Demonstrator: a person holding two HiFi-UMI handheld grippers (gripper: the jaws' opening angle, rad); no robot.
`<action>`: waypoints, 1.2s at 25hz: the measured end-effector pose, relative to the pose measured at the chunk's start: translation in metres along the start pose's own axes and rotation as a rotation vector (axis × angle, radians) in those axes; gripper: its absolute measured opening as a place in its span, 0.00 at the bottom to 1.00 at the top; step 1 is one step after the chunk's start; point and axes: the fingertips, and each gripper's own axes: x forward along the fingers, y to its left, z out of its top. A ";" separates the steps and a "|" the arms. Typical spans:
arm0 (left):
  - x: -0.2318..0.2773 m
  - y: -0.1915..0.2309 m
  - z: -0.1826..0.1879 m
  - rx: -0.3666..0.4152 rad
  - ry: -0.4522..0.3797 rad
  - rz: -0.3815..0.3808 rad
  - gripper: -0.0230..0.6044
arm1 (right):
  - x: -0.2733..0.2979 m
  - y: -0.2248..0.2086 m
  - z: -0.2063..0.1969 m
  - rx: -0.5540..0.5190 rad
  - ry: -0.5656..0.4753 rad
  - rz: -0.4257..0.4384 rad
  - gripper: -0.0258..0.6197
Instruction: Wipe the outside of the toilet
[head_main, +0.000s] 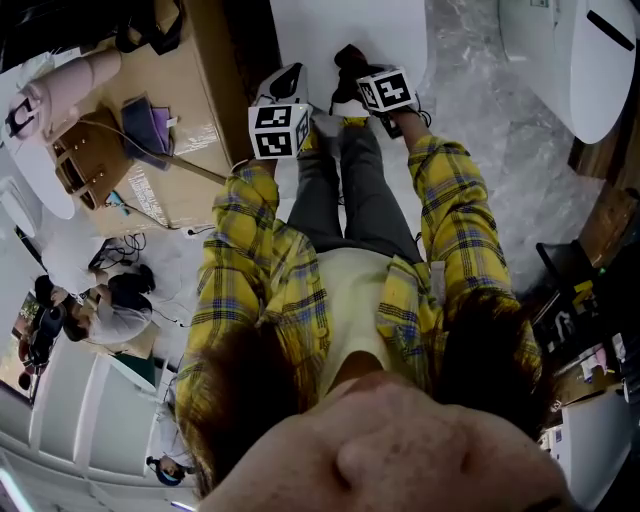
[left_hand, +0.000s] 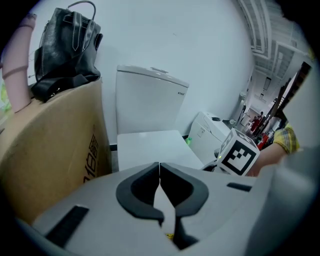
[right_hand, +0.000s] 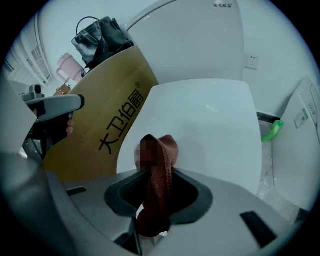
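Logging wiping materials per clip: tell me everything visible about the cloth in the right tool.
The cloth is reddish-brown, finely knitted-looking, soft, bunched into an upright fold. The right tool is shut on it, jaws pinching its middle; a rounded end pokes out ahead, the rest hangs below. It shows against the white toilet lid; whether it touches the lid cannot be told.

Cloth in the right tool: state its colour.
The cloth is reddish-brown; it shows best in the right gripper view.
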 end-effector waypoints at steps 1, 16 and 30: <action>0.001 -0.001 0.000 0.001 0.001 -0.004 0.05 | -0.003 -0.006 -0.002 0.003 -0.002 -0.009 0.23; 0.016 -0.023 0.002 0.039 0.023 -0.086 0.05 | -0.042 -0.085 -0.040 0.133 -0.023 -0.130 0.23; 0.010 -0.026 0.005 -0.008 0.007 -0.111 0.05 | -0.067 -0.125 -0.047 0.208 -0.048 -0.261 0.23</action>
